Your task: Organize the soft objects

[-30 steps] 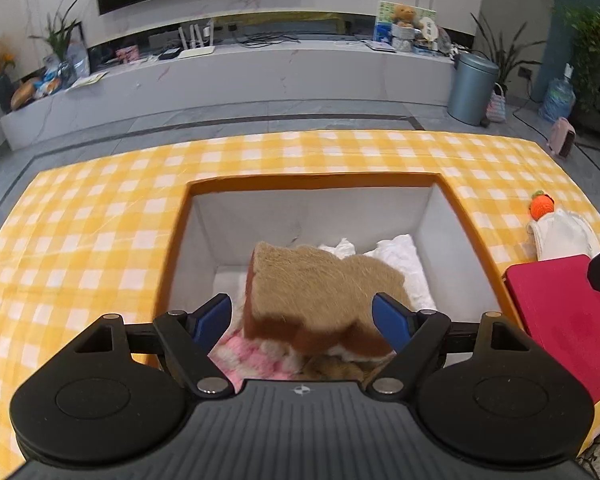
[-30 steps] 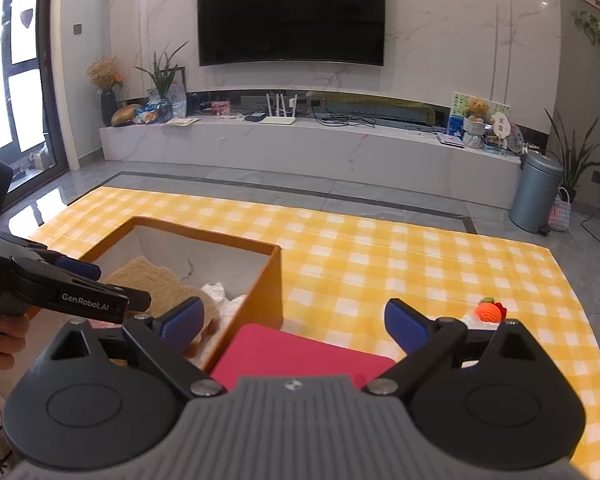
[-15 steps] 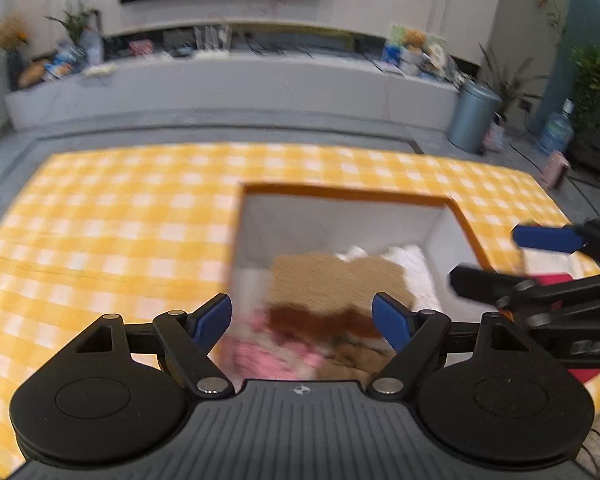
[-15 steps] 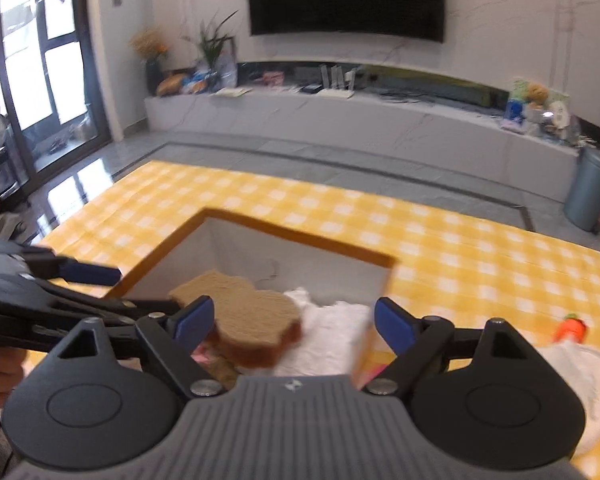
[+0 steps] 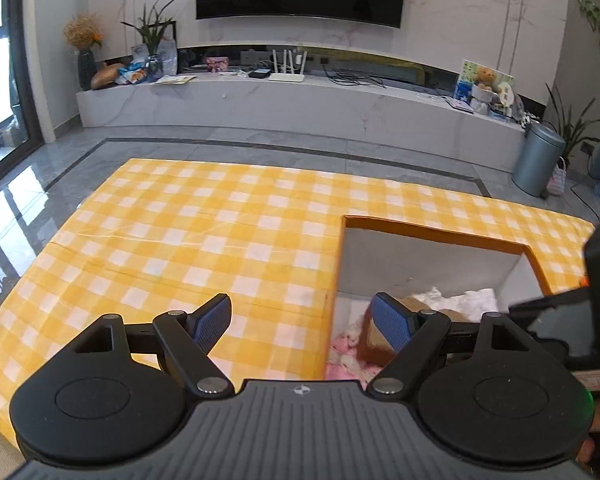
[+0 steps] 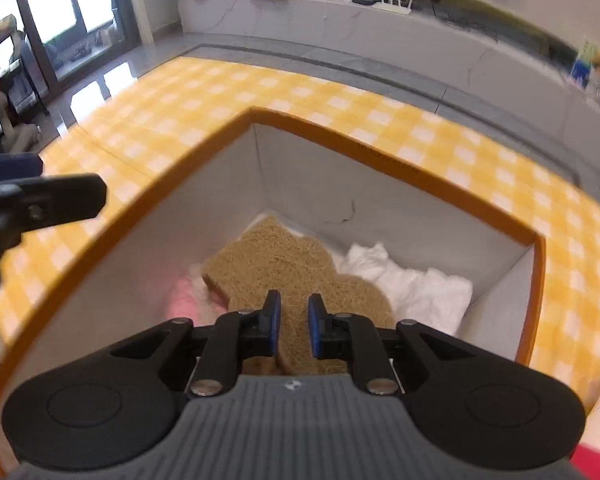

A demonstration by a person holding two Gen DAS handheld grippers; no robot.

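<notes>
Right hand-held gripper (image 6: 294, 320) down inside the box (image 6: 400, 168), blue pads narrowed almost together on the near edge of the bread-shaped cushion (image 6: 284, 268), seemingly pinching it; left hand-held gripper (image 5: 302, 322) spread wide and empty, hovering over the checked tabletop (image 5: 204, 232) just left of the box. Likely step: seating the cushion among the other soft things; best done by pressing it flat onto the pile, then opening slowly so the fuzzy pile does not snag on the pads. Cushion coarse, tan and fibrous on top, darker brown at the crust; white cloth (image 6: 412, 284) crumpled to its right, pink fluffy piece (image 6: 182, 296) to its left; box walls smooth grey, rim orange.
</notes>
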